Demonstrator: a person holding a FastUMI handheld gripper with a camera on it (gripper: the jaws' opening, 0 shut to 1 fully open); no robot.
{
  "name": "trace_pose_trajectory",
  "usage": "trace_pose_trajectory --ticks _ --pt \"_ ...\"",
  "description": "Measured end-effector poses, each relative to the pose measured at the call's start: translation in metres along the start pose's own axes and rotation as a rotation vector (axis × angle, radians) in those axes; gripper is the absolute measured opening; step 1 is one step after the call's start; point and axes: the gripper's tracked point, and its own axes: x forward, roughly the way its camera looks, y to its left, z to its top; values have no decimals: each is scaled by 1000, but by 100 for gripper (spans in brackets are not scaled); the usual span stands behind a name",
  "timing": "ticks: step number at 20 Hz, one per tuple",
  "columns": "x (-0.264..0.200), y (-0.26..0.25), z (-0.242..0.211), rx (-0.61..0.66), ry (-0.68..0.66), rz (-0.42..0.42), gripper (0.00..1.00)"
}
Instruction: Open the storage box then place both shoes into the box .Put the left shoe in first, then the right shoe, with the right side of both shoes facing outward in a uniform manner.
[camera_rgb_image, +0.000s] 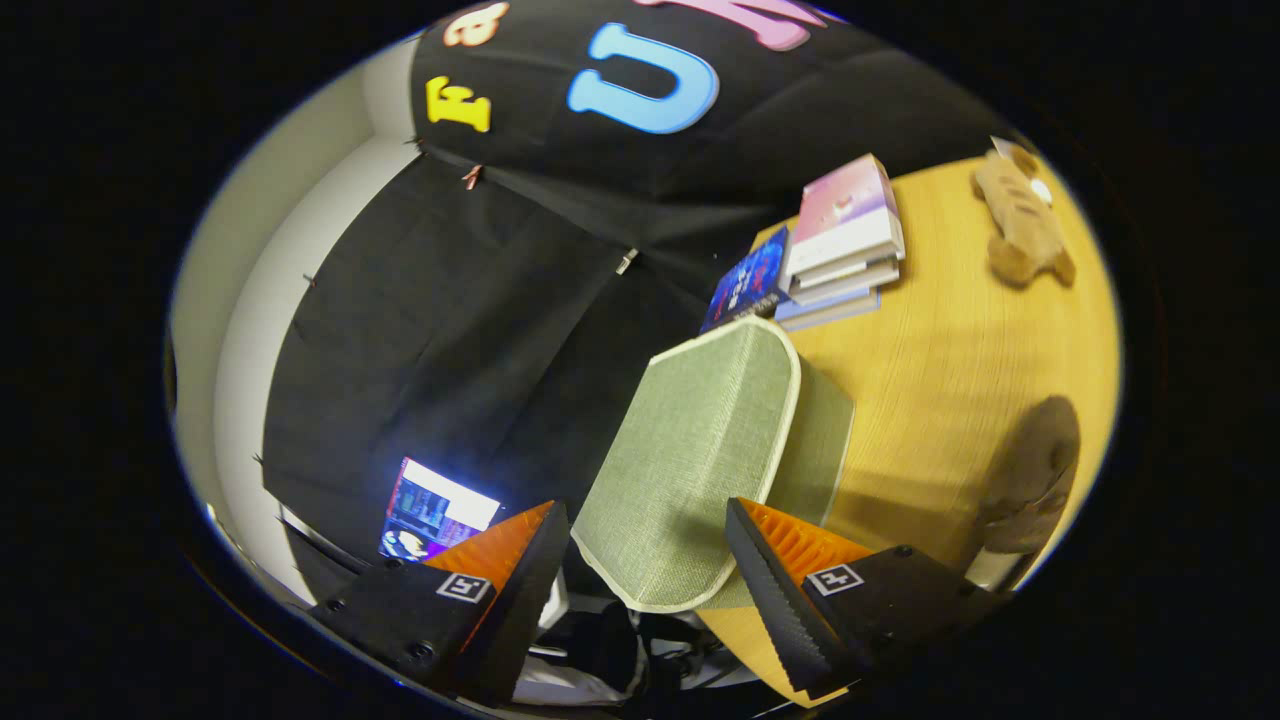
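Gripper (648, 540) fingers spread wide, gripping nothing. The green fabric storage box (700, 450) stands just ahead, its lid face lying between the fingertips and closed; whether either finger touches it, cannot tell. Box sits at the edge of the wooden bench (950, 350). Beyond it: stack of books (840, 245), plush toy (1020, 225). A brown shoe (1035, 475) lies beside the box.

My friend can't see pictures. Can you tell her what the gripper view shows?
The hand-held gripper is open, its fingers on either side of a green fabric storage box on a wooden table. Beyond the box are stacked books and a brown plush toy.
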Motion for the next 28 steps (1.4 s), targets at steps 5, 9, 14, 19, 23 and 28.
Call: trace_pose_trajectory --ticks 5,9,14,19,23,28 --pt "14 -30 -20 217 94 86 98" --pt "24 -43 -33 311 124 121 98" --pt "37 -43 -40 396 127 178 96" --pt "34 -42 -36 442 109 226 58" --pt "24 -37 -28 434 31 228 12" --pt "12 -14 -12 338 -47 199 5"
